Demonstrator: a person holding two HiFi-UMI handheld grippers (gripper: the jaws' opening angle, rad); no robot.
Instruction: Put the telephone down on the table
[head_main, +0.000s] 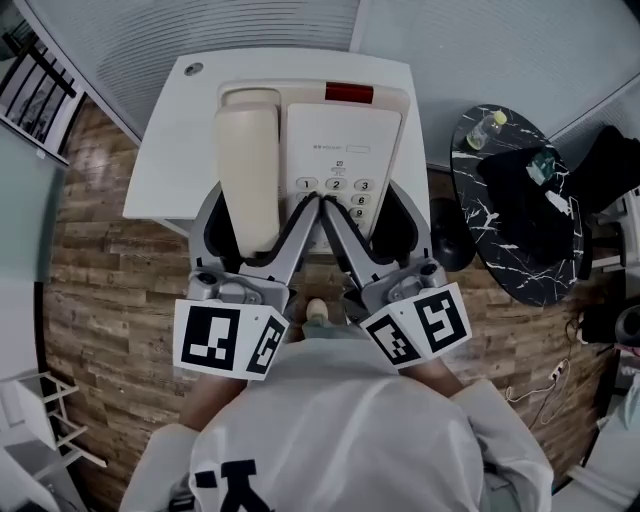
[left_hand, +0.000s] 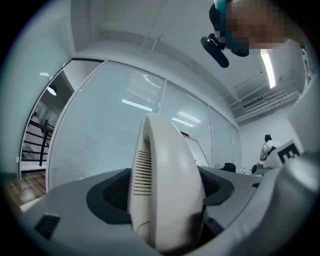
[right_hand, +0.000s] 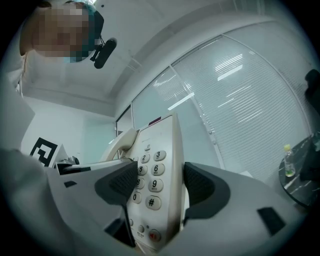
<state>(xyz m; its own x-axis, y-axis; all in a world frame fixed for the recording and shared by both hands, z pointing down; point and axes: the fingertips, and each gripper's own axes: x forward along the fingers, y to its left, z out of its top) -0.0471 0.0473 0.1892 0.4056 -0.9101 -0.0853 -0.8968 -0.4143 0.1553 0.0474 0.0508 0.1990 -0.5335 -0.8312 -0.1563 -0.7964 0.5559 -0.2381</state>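
I hold a cream telephone (head_main: 335, 140) with a red strip at its top end over the white table (head_main: 165, 160); whether it touches the table is hidden. Its handset (head_main: 248, 170) lies in the cradle on the left. My left gripper (head_main: 262, 218) is shut on the phone's left side, and the handset (left_hand: 167, 185) fills the gap between its dark pads. My right gripper (head_main: 362, 215) is shut on the right side, where the keypad (right_hand: 150, 175) and the phone's edge sit between its pads. Both grippers tilt upward, towards the ceiling.
A round black marble table (head_main: 500, 245) stands at the right with a bottle (head_main: 487, 128) and a dark cloth (head_main: 530, 190) on it. Wooden floor (head_main: 100, 290) surrounds the white table. A white rack (head_main: 35, 420) is at the lower left. Blinds cover the far glass wall.
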